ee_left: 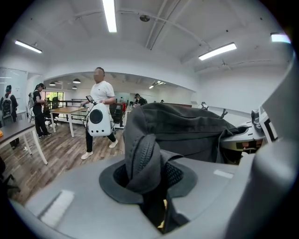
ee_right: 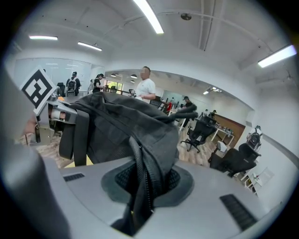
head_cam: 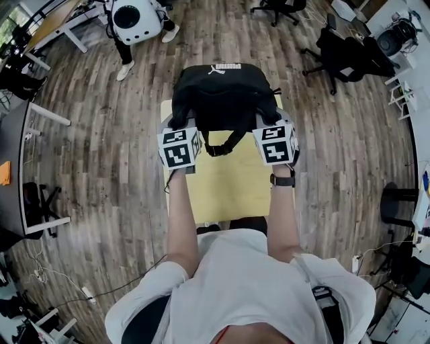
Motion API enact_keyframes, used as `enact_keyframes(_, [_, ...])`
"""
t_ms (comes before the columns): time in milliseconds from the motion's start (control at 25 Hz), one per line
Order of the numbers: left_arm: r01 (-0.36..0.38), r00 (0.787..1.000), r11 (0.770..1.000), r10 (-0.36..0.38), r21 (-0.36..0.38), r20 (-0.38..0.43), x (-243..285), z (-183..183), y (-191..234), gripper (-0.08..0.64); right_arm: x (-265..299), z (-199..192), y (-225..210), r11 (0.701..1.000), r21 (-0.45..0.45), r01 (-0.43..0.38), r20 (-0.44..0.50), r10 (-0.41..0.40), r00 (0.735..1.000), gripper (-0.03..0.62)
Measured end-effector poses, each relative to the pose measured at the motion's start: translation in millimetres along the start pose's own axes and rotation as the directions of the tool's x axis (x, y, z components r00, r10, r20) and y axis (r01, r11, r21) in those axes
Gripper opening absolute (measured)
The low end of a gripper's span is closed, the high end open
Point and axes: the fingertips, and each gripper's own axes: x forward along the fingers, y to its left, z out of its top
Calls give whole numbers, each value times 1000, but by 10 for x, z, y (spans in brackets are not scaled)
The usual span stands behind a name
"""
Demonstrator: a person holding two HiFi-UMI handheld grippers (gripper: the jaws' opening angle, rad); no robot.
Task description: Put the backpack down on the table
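1. Backpack point(head_cam: 225, 94): black, with a white logo on its top panel. It hangs between your two grippers over the far end of the yellow table point(head_cam: 228, 185). No view shows whether its base touches the tabletop.
2. Your left gripper point(head_cam: 179, 126) is pinching a bunched fold of the backpack's fabric and mesh padding; the left gripper view shows that fold wedged between the jaws.
3. Your right gripper point(head_cam: 270, 123) is clamped on the backpack's other side. In the right gripper view its jaws grip a fold of fabric with a zip line running through it.
4. A strap loop point(head_cam: 226, 144) hangs from the backpack's near side, between the grippers and above the table.
5. The backpack's contents are out of sight, and I can't tell whether the zip is fully closed.
6. On the wooden floor beyond the table, a person carries a white hard-shell pack point(head_cam: 135, 20).
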Motion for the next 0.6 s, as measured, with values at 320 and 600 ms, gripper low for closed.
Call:
enact_keyframes(320, [0, 998, 1000, -1, -14, -57, 355, -341, 71, 90, 401, -336, 37, 998, 41, -52, -45, 54, 998, 48])
enact_keyframes(600, [-24, 993, 999, 21, -25, -116, 595, -667, 134, 91, 740, -666, 111, 993, 68, -99, -93, 105, 990, 48])
